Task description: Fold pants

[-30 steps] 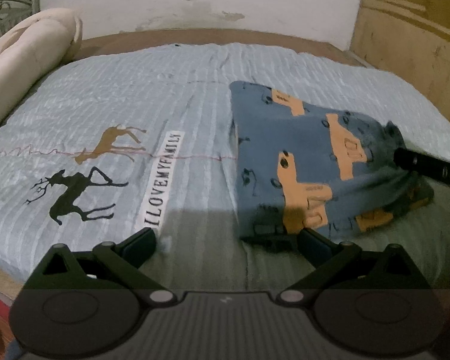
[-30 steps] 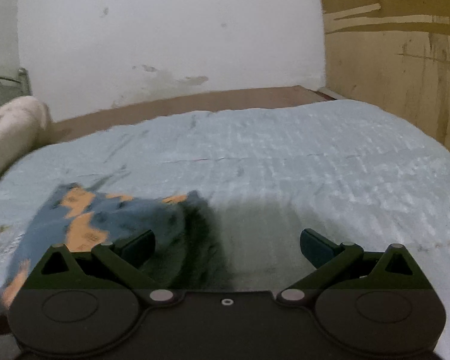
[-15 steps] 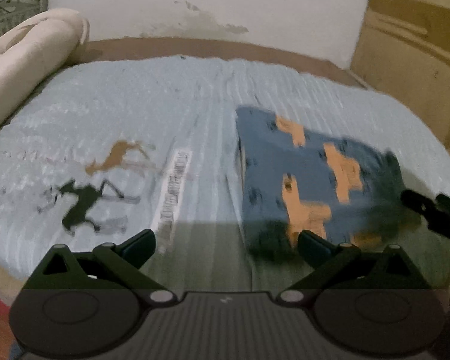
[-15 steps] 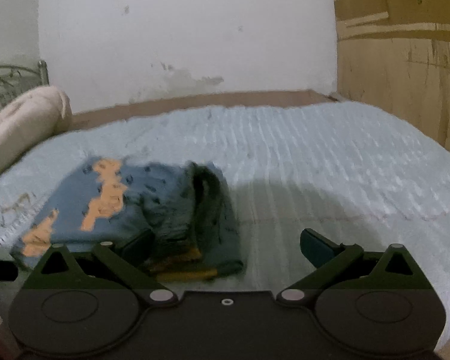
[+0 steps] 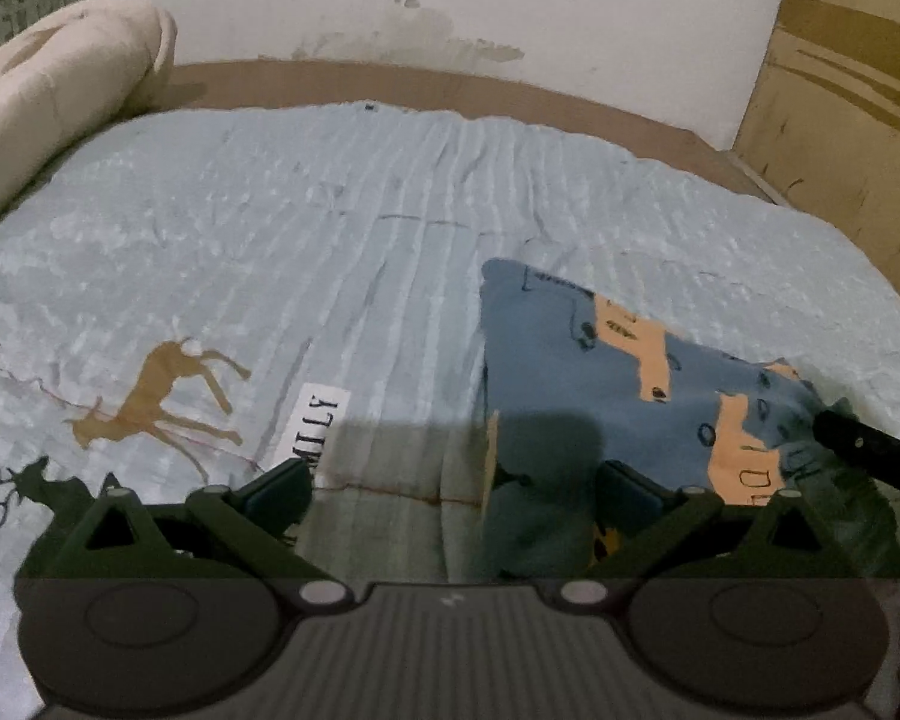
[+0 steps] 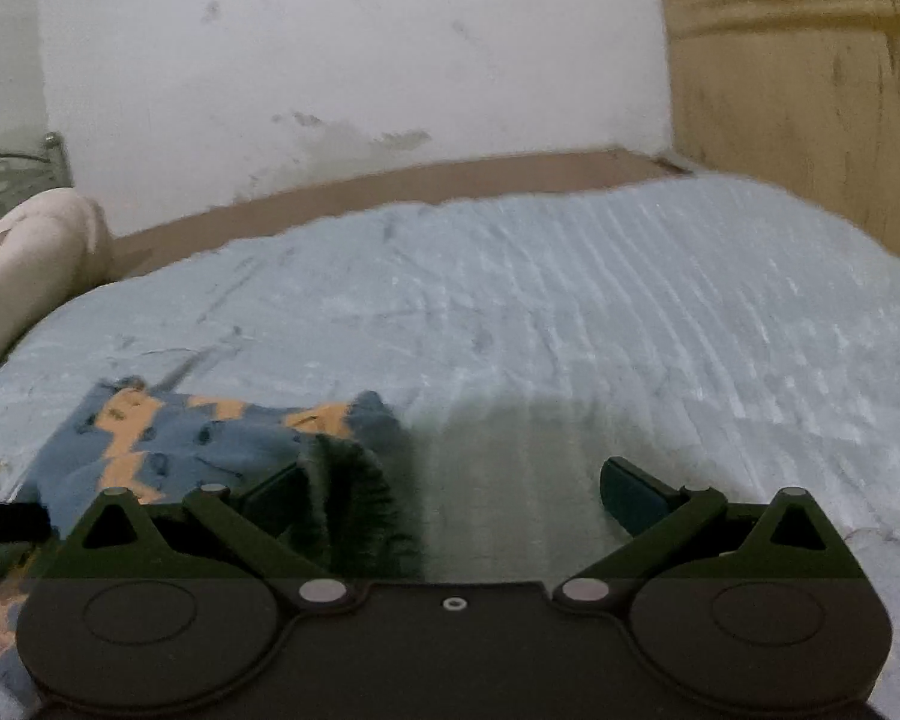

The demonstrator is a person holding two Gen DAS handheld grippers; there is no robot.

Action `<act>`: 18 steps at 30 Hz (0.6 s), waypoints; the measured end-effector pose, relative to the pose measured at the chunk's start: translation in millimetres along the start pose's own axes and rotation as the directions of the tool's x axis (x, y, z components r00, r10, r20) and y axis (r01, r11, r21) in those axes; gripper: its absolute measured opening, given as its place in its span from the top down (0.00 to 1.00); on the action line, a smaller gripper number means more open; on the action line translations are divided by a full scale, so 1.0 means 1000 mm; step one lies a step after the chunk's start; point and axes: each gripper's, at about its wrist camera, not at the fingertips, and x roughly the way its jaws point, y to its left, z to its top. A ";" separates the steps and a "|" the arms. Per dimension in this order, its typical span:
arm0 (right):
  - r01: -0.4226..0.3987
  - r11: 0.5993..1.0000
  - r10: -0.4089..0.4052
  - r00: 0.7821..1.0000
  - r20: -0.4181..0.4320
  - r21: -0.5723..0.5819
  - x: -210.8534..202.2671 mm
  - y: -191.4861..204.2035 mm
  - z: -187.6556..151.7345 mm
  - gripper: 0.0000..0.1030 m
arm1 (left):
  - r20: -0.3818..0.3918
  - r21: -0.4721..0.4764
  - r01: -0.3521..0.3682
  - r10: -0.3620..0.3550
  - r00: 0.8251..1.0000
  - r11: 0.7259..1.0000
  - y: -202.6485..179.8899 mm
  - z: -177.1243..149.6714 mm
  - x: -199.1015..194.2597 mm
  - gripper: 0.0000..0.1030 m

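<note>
Left claw (image 5: 453, 495) wide, holding nothing, low over the bedspread (image 5: 342, 252) at the near left edge of the pants (image 5: 594, 384). Right claw (image 6: 450, 495) also wide and empty, beside the waistband end. Pants lie as a compact folded packet on the bed, right of the deer print (image 5: 162, 396). Fold looks nearly finished. Advice: press edges flat, square the corners, avoid snagging the top layer when lifting clear.

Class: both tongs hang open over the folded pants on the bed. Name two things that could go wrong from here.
1. The left tongs straddle the edge of the folded pants; a low sweep might reopen the fold.
2. The right tongs may snag the dark waistband and drag the bundle across the bedspread.
</note>
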 end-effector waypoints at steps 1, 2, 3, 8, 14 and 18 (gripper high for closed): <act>-0.001 1.000 0.001 1.000 -0.003 0.007 0.003 -0.001 -0.002 0.01 | -0.002 -0.002 0.000 0.000 1.000 1.000 0.000 0.000 0.001 0.00; -0.002 1.000 0.002 1.000 -0.004 0.010 0.004 -0.002 -0.004 0.01 | 0.000 0.001 0.000 0.000 1.000 1.000 0.000 -0.001 0.001 0.00; -0.004 1.000 0.004 1.000 0.001 0.010 0.003 -0.002 -0.006 0.01 | 0.002 0.002 0.001 -0.001 1.000 1.000 0.000 -0.001 -0.001 0.00; -0.097 0.995 0.096 0.993 0.067 0.011 -0.018 -0.004 -0.007 0.01 | 0.004 -0.011 0.016 -0.016 1.000 1.000 0.002 -0.001 -0.012 0.01; -0.251 0.967 0.250 0.968 0.027 0.048 -0.041 -0.003 -0.023 0.01 | -0.023 0.011 0.045 -0.044 0.999 0.999 -0.005 -0.009 -0.026 0.01; -0.262 0.964 0.262 0.965 0.004 0.048 -0.050 -0.003 -0.041 0.01 | -0.031 0.035 0.046 -0.045 0.999 0.998 -0.009 -0.019 -0.027 0.01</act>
